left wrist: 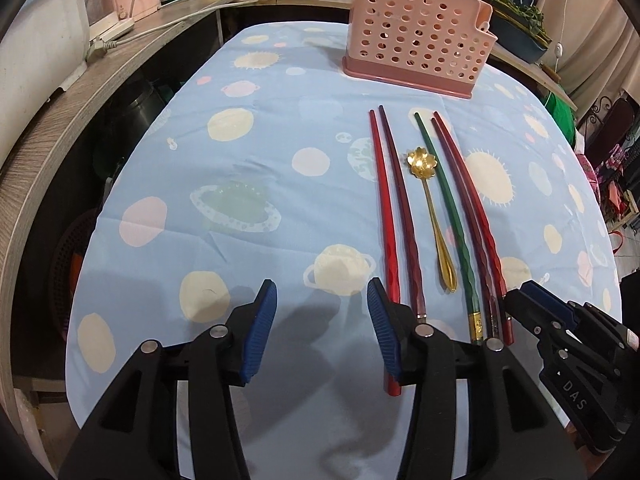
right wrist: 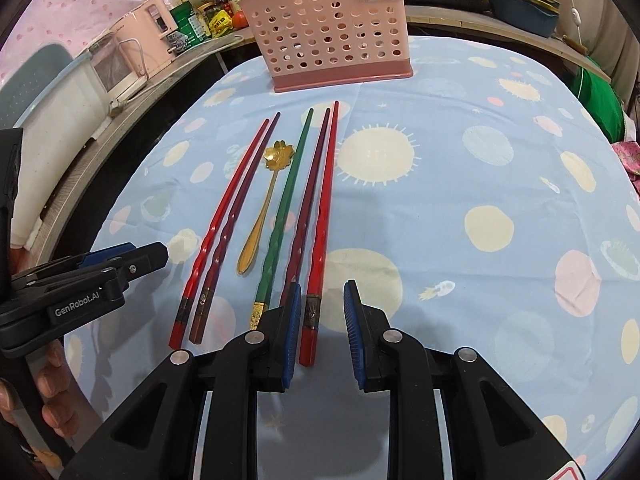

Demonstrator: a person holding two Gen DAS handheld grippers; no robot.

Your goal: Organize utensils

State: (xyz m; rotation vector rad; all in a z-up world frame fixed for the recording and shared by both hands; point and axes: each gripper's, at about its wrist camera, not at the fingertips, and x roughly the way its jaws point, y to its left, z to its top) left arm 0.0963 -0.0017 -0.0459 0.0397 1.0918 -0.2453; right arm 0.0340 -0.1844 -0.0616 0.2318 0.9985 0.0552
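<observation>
The left gripper (left wrist: 322, 316) gapes wide and empty, the right gripper (right wrist: 322, 318) spreads narrower astride the red chopstick (right wrist: 320, 236) end, both above the tablecloth (right wrist: 460, 240), with the pink holder (right wrist: 324, 28) far ahead, chopsticks between, gold spoon (left wrist: 430, 208) among them.
</observation>
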